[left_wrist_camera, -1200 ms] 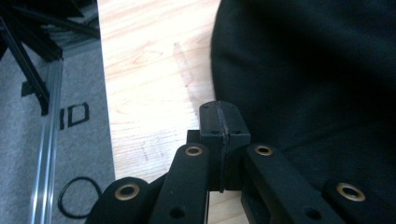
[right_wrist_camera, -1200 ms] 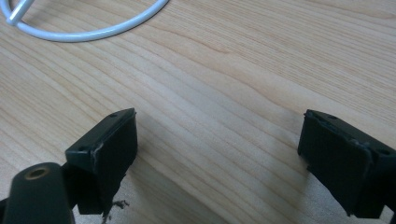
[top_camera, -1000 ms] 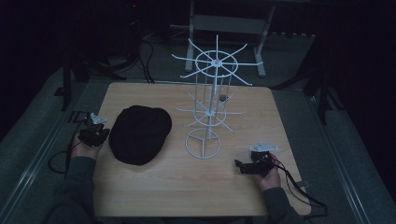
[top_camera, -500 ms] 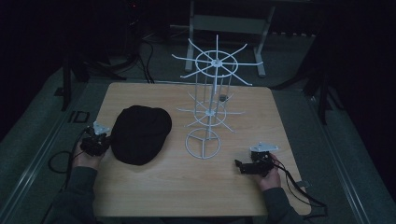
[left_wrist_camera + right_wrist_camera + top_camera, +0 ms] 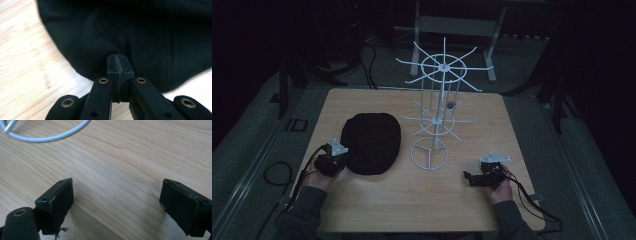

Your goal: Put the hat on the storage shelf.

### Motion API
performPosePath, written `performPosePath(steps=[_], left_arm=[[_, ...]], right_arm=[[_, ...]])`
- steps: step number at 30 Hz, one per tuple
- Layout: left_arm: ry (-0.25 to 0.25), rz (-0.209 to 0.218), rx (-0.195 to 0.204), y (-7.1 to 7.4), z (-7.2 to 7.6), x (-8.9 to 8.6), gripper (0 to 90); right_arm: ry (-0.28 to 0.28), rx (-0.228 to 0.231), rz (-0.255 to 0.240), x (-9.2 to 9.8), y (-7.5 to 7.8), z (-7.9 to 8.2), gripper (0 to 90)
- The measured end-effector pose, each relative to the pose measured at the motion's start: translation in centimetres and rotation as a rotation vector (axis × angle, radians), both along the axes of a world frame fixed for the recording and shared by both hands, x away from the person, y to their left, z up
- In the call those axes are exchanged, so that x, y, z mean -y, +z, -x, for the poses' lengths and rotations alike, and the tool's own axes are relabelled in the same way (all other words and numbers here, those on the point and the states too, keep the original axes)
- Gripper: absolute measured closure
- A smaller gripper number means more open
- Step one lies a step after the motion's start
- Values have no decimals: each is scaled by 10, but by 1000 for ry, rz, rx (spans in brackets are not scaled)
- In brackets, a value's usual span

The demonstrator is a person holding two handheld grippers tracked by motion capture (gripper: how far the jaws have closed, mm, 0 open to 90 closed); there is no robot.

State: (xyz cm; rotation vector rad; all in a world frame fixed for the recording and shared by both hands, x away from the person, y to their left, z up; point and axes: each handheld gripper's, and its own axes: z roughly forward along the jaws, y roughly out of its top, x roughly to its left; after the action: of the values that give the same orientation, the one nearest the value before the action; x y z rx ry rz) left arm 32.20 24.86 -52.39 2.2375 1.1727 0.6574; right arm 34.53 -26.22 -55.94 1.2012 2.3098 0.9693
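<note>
we're bringing the left gripper [image 5: 333, 161], jaws pressed together, up to the black hat [image 5: 372, 142], lying flat on the tabletop [image 5: 422, 210] just ahead of its tips. right gripper [image 5: 477, 178], jaws spread, is sitting well apart, beyond the white wire rack [image 5: 435, 120].

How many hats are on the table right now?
1. A black hat lies on the left half of the table, beside the white wire rack, with the left gripper at its near edge.
</note>
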Motion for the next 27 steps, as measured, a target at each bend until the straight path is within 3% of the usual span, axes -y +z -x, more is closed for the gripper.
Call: performPosePath(steps=[3, 6, 8, 13, 19, 23, 27], left_arm=[[-35, 19, -14, -1, 1, 9, 900], [-61, 14, -22, -1, 0, 17, 900], [-108, 1, -32, 3, -2, 30, 900], [-161, -13, 4, 23, -9, 41, 898], [-119, -7, 73, 60, -32, 27, 785], [-57, 62, 53, 69, -55, 13, 681], [-21, 66, 36, 68, -71, 9, 590]], right_arm=[[0, 0, 0, 0, 0, 0, 115], [0, 0, 0, 0, 0, 0, 116], [0, 0, 0, 0, 0, 0, 116], [0, 0, 0, 0, 0, 0, 116], [0, 0, 0, 0, 0, 0, 115], [0, 0, -1, 0, 0, 0, 115], [0, 0, 0, 0, 0, 0, 115]])
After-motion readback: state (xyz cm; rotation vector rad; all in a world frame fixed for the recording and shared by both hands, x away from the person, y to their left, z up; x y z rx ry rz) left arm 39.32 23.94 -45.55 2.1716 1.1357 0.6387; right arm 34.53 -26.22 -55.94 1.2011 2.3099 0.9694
